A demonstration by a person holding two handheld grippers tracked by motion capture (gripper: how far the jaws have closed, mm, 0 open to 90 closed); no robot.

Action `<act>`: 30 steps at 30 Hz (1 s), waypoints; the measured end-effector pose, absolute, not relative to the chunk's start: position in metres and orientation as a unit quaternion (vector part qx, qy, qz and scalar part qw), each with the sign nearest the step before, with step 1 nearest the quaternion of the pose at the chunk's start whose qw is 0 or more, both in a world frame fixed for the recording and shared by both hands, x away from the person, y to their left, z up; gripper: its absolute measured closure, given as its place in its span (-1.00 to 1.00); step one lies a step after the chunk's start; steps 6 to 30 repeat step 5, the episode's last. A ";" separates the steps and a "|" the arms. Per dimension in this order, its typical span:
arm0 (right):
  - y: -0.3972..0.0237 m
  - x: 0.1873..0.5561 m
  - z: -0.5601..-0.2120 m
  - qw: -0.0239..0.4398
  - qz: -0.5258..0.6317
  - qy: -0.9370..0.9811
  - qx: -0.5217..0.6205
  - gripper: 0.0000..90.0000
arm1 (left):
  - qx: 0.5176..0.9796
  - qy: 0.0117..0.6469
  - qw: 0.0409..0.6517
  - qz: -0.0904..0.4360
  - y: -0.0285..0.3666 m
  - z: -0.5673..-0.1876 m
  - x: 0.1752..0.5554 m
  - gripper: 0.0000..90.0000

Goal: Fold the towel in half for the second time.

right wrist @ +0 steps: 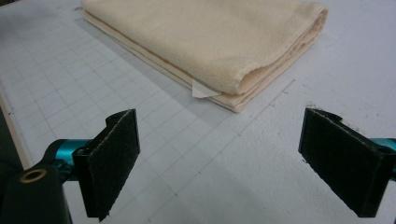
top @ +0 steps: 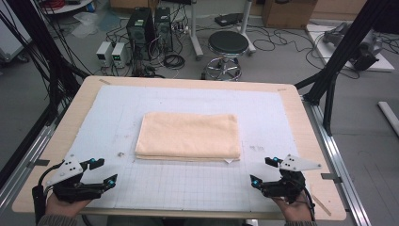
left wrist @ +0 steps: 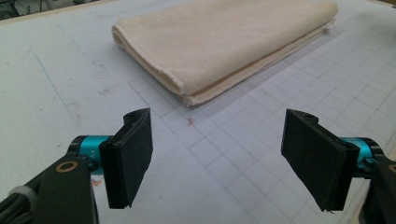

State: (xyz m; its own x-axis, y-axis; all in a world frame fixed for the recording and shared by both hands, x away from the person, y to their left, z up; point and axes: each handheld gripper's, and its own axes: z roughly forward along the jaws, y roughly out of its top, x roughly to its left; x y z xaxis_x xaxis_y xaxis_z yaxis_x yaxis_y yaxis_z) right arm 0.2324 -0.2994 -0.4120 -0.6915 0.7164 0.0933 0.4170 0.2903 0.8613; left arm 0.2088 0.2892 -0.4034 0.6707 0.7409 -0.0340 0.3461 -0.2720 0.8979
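Folded cream towel [top: 188,136], centred on the gridded white mat [top: 113,127] of the worktop [top: 306,136].

Towel is laid flat in several layers, a small white tag [right wrist: 201,89] showing at its near right corner. Left tool [top: 104,173] and right tool [top: 261,171] are held near the front edge, well apart from the towel, one to each side; both are spread wide, with nothing gripped between the pads.

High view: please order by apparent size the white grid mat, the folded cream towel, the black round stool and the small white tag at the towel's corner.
1. White grid mat, largest.
2. Folded cream towel.
3. Black round stool, though it stands farther from the camera, so its rank is less sure.
4. Small white tag, smallest.
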 end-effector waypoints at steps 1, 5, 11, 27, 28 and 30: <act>-0.299 0.233 -0.412 0.159 0.473 0.789 0.358 -0.74 | 0.772 0.352 0.490 0.202 0.289 -0.403 0.209 -0.43; -0.299 0.232 -0.413 0.159 0.473 0.790 0.358 -0.74 | 0.771 0.354 0.489 0.202 0.291 -0.404 0.209 -0.43; -0.299 0.232 -0.413 0.159 0.473 0.790 0.358 -0.74 | 0.771 0.354 0.489 0.202 0.291 -0.404 0.209 -0.43; -0.299 0.232 -0.413 0.159 0.473 0.790 0.358 -0.74 | 0.771 0.354 0.489 0.202 0.291 -0.404 0.209 -0.43; -0.299 0.232 -0.413 0.159 0.473 0.790 0.358 -0.74 | 0.771 0.354 0.489 0.202 0.291 -0.404 0.209 -0.43; -0.299 0.232 -0.413 0.159 0.473 0.790 0.358 -0.74 | 0.771 0.354 0.489 0.202 0.291 -0.404 0.209 -0.43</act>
